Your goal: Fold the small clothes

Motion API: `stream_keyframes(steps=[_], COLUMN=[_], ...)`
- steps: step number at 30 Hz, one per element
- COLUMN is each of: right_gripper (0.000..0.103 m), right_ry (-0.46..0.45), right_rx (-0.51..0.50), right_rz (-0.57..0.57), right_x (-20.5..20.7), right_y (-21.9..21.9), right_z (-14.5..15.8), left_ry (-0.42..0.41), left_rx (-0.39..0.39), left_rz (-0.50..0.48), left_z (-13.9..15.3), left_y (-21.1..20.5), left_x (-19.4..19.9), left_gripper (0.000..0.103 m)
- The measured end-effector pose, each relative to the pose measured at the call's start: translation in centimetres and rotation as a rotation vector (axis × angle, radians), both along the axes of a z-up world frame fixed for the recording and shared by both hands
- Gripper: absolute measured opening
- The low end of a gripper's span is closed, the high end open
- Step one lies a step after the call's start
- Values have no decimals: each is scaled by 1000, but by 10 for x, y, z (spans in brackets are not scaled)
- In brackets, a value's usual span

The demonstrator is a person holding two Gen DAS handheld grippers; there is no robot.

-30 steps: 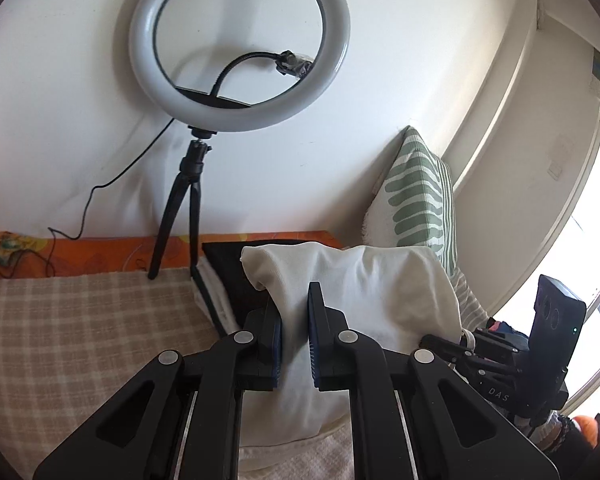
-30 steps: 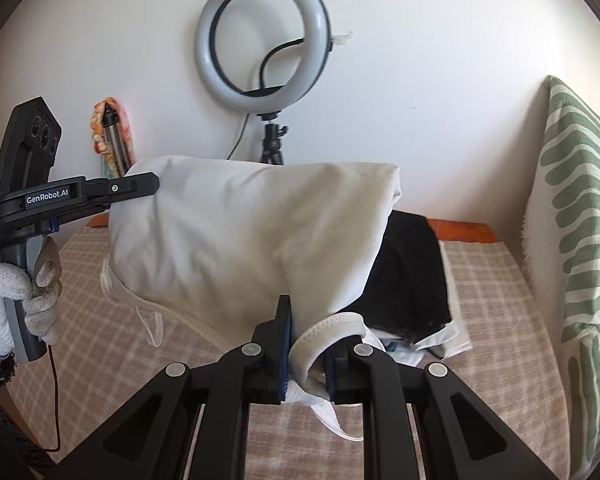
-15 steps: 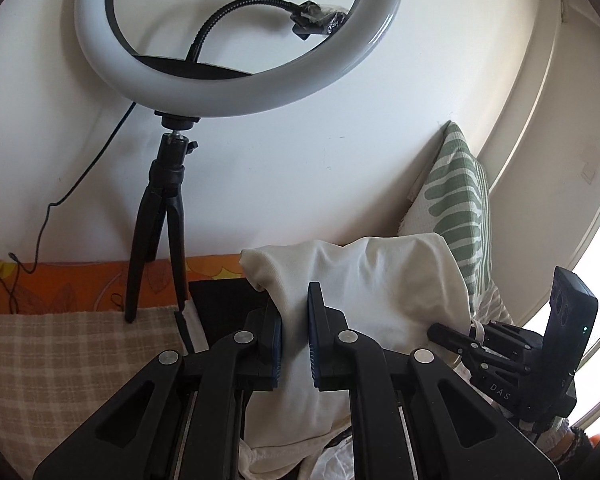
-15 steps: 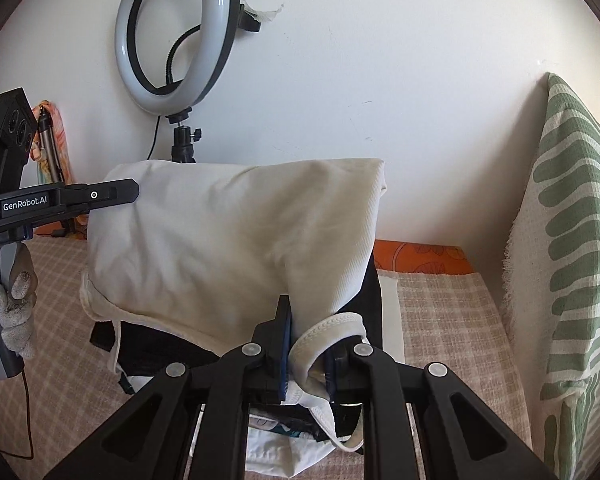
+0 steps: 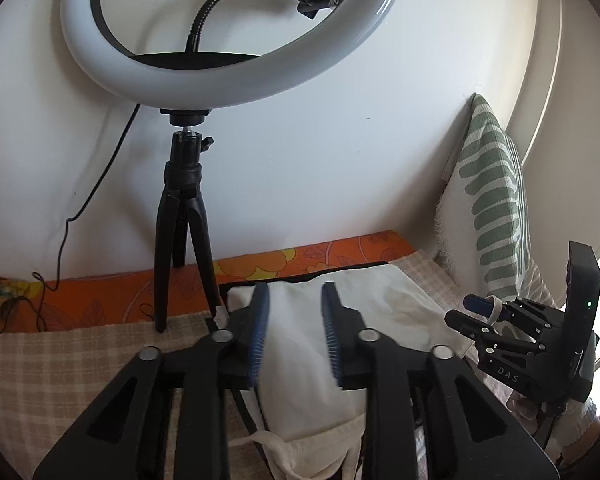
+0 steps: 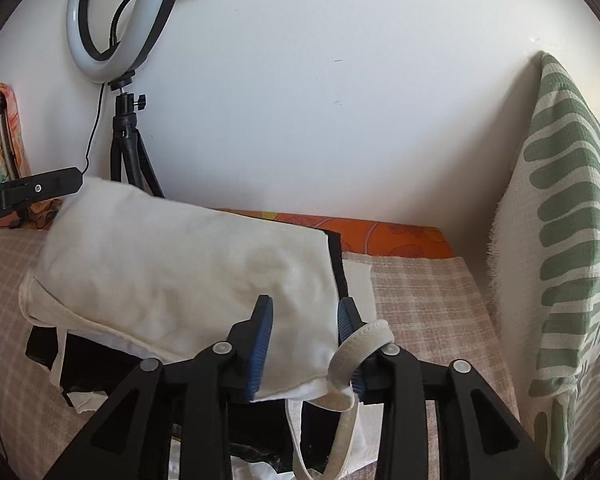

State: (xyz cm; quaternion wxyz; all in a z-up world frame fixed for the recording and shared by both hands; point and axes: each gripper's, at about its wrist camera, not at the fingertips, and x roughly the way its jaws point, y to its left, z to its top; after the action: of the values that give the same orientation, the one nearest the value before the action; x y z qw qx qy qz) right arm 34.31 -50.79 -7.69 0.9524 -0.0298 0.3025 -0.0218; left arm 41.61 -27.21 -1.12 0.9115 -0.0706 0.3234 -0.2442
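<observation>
Both grippers released the cream garment (image 6: 188, 272); right gripper (image 5: 500, 336) reads "DAS".

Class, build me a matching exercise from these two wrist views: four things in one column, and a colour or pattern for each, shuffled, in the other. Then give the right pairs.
Things
1. folded garment
2. cushion
3. tripod
4. strip of bedding by the wall

Looks
A. orange with a floral print
B. black
C. cream white
D. white with green stripes

Pairs: 1-C, 2-D, 3-B, 4-A
</observation>
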Motion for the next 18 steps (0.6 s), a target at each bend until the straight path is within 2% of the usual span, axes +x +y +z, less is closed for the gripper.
stream_keyframes(steps=[1, 2, 4, 9, 10, 18], right_gripper=[47, 51, 59, 68, 69, 79], right_ry=[-5, -11, -24, -45, -49, -112], right_rx=[12, 23, 42, 45, 43, 43], right_rz=[-7, -14, -21, -35, -37, -48], right_x=[-3, -6, -12, -30, -34, -73], right_y=[-2, -5, -7, -1, 2, 24], right_z=[2, 4, 8, 20, 23, 57], left_ry=[-6, -20, -30, -18, -20, -62], left_rx=[-8, -7, 10, -5, -5, 4], left_rz=[0, 2, -3, -3, -3, -11], left_z=[2, 5, 10, 21, 23, 46], left_y=[2, 4, 4, 8, 9, 33], left_x=[-3, -8, -15, -33, -37, -77], left_gripper=[53, 54, 54, 58, 61, 66])
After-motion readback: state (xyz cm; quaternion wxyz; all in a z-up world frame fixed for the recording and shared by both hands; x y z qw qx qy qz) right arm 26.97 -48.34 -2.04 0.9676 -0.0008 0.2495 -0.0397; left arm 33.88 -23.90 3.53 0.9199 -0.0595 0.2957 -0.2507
